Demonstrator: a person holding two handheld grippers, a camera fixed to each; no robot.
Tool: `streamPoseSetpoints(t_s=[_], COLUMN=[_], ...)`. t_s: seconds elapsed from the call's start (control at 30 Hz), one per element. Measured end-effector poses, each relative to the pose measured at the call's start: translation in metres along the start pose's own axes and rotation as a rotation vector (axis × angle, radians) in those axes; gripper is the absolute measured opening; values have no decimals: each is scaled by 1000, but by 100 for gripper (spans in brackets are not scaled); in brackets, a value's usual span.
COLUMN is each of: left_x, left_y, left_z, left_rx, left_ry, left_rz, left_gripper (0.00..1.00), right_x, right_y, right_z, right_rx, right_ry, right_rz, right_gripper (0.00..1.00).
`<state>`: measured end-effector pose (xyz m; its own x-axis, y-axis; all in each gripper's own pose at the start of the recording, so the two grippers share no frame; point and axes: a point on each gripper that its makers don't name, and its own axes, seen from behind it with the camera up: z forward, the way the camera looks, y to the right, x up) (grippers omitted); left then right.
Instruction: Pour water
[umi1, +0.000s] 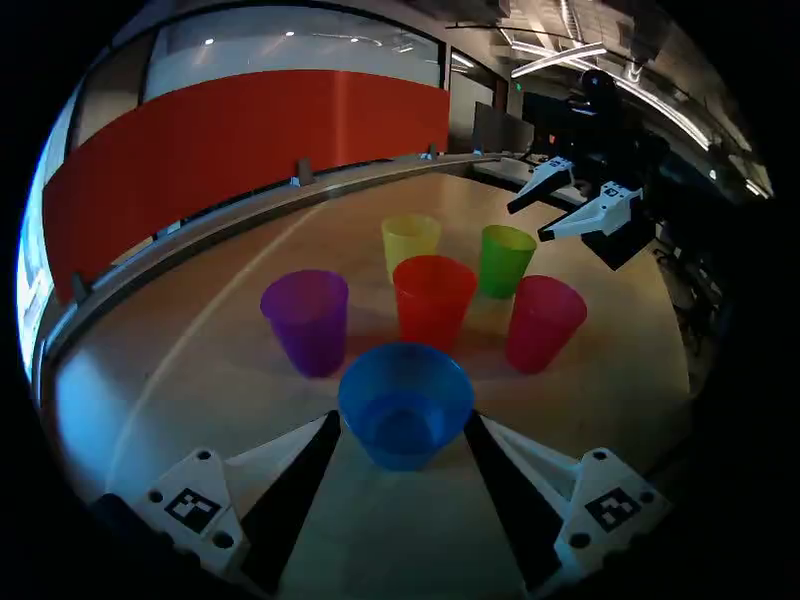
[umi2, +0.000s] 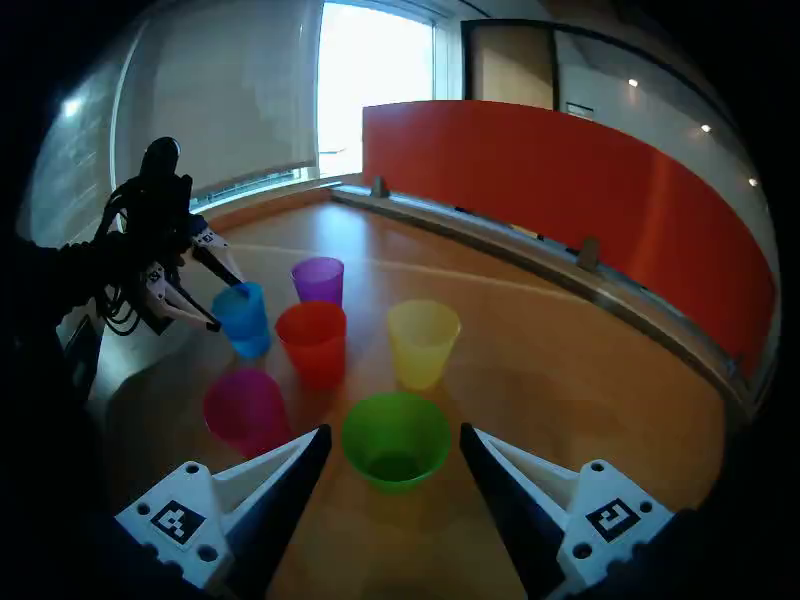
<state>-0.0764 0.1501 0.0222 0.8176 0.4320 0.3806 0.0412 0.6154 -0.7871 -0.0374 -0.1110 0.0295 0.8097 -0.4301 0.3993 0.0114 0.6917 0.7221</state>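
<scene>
Several coloured plastic cups stand upright in a cluster on a wooden table (umi1: 230, 390). The blue cup (umi1: 405, 405) sits between the tips of my left gripper (umi1: 403, 420), which is open, its fingers close at each side of the rim. Behind it are the purple cup (umi1: 308, 320), red cup (umi1: 433, 298), magenta cup (umi1: 543, 320), yellow cup (umi1: 410, 242) and green cup (umi1: 503, 258). My right gripper (umi2: 393, 432) is open, with the green cup (umi2: 395, 440) just ahead between its tips and a gap on both sides. The left gripper (umi2: 228, 305) reaches the blue cup (umi2: 245, 318).
A long red panel (umi1: 250, 140) with a low rail runs along the table's far side. The right gripper (umi1: 525, 222) hangs beyond the green cup. A dark sleeve (umi2: 60, 290) holds the left gripper. A bright window (umi2: 375, 80) lies behind.
</scene>
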Motion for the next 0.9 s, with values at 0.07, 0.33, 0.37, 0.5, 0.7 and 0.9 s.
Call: streamPoseSetpoints(t_s=[0.07,0.33,0.37,0.5,0.7,0.9], left_x=[1,3,3,3,3,4], left_y=[0,2,2,2,2,2], left_z=[2,11,11,14,18,20], left_rx=[-3,-14,-13,-14,-16,-17], left_ry=[2,2,2,-1,-5,-6], left_rz=[-2,-1,0,1,1,3], left_gripper=[92,92,92,92,92,92], right_x=[-1,-5,-6,-7,-10,-15], right_y=[0,0,-1,-1,-1,1], right_z=[1,5,5,8,14,22], right_rx=[1,6,7,10,11,12], right_ry=[-1,-10,-12,-16,-23,-32], right_rz=[1,-1,-2,-5,-15,-16], right_gripper=[99,99,99,99,100,100])
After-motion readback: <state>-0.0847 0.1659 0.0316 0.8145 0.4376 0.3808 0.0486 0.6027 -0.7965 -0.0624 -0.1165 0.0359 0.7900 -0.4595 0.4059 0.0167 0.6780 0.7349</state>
